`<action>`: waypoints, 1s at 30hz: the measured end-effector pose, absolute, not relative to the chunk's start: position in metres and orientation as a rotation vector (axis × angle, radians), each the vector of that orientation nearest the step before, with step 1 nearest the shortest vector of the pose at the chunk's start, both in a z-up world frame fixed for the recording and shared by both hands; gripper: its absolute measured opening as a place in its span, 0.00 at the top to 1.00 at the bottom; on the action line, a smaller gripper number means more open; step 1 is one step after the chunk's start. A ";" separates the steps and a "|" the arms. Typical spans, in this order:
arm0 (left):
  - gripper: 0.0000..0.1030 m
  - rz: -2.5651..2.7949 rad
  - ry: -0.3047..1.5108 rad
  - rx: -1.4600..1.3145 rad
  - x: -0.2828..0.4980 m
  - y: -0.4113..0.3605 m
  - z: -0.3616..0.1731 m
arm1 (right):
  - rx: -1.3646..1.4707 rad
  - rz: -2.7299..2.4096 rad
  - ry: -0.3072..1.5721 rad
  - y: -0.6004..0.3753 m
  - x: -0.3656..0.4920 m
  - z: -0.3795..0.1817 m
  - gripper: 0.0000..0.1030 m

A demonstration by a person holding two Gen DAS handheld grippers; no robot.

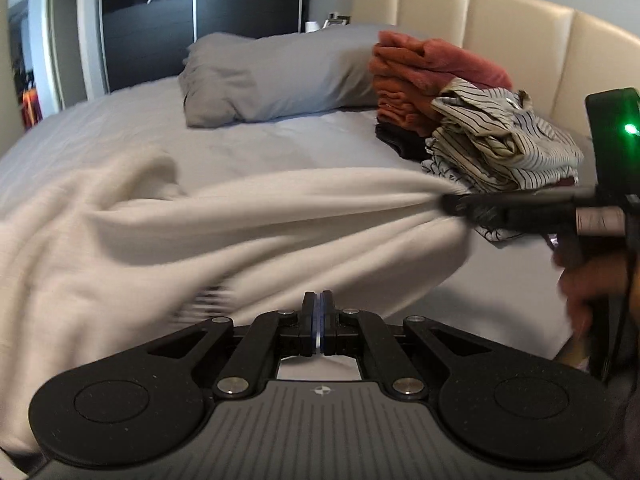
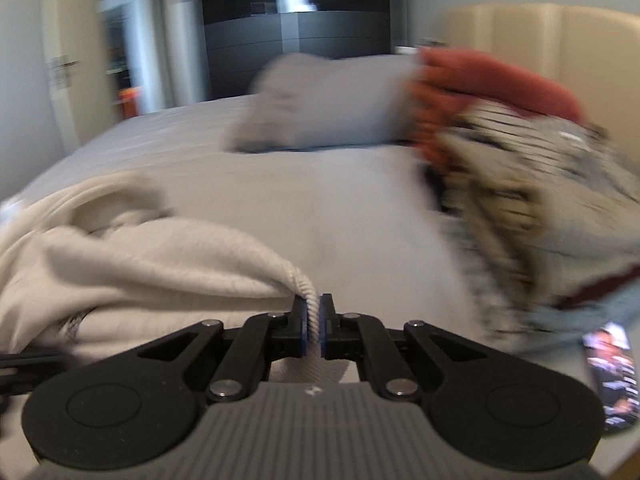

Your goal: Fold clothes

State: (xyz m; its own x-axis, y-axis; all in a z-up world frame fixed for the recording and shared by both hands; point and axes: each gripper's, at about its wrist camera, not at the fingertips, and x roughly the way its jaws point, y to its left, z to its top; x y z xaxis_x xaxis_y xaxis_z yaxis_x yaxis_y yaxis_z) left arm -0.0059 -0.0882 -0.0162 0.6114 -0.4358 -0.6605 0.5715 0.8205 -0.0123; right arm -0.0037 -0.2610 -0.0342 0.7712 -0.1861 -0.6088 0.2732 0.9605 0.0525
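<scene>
A cream knit garment (image 1: 240,216) is stretched and lifted over the grey bed (image 1: 280,144). At the bottom of the left wrist view my left gripper (image 1: 317,312) is shut, with the garment's near edge pinched between the pads. My right gripper (image 1: 452,202) comes in from the right, shut on a bunched corner of the same garment, and a hand (image 1: 588,284) holds it. In the blurred right wrist view the right gripper (image 2: 315,316) clamps the ribbed hem of the cream garment (image 2: 140,264), which trails off to the left.
A stack of folded clothes stands by the beige headboard (image 1: 500,24): rust-coloured pieces (image 1: 424,76) and striped shirts (image 1: 504,144). A grey pillow (image 1: 280,76) lies behind. A phone (image 2: 610,376) rests on the bed at the right. Dark wardrobe doors (image 1: 200,20) fill the back.
</scene>
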 end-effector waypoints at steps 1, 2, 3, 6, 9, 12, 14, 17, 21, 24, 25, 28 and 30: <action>1.00 -0.578 0.696 0.224 -0.006 -0.090 -0.017 | 0.133 -0.299 0.652 -0.273 -0.004 -0.037 0.94; 1.00 -0.567 0.695 0.243 -0.006 -0.092 -0.018 | 0.128 -0.339 0.671 -0.284 -0.005 -0.041 0.94; 1.00 -0.551 0.703 0.252 -0.005 -0.093 -0.020 | 0.145 -0.350 0.698 -0.294 -0.006 -0.046 0.94; 0.96 -0.499 0.734 0.271 0.001 -0.094 -0.026 | 0.178 -0.338 0.766 -0.306 -0.006 -0.062 0.93; 0.82 -0.445 0.759 0.277 0.006 -0.088 -0.030 | 0.155 -0.319 0.802 -0.304 -0.005 -0.071 0.92; 0.76 -0.395 0.768 0.284 0.010 -0.080 -0.033 | 0.150 -0.312 0.815 -0.305 -0.005 -0.072 0.91; 0.69 -0.366 0.773 0.282 0.012 -0.073 -0.034 | 0.153 -0.312 0.824 -0.308 -0.004 -0.074 0.89; 0.52 -0.327 0.760 0.272 0.012 -0.059 -0.031 | 0.116 -0.339 0.831 -0.307 -0.003 -0.076 0.68; 0.52 -0.277 0.750 0.273 0.013 -0.045 -0.029 | 0.109 -0.350 0.819 -0.306 -0.011 -0.070 0.64; 0.45 -0.234 0.741 0.269 0.014 -0.033 -0.029 | 0.093 -0.363 0.797 -0.302 -0.013 -0.064 0.59; 0.40 -0.219 0.734 0.267 0.013 -0.029 -0.028 | 0.088 -0.367 0.786 -0.301 -0.013 -0.061 0.54; 0.35 -0.170 0.710 0.275 0.011 -0.017 -0.029 | 0.082 -0.362 0.757 -0.295 -0.012 -0.054 0.47; 0.34 -0.142 0.712 0.291 0.012 -0.011 -0.032 | 0.066 -0.346 0.745 -0.286 -0.010 -0.050 0.44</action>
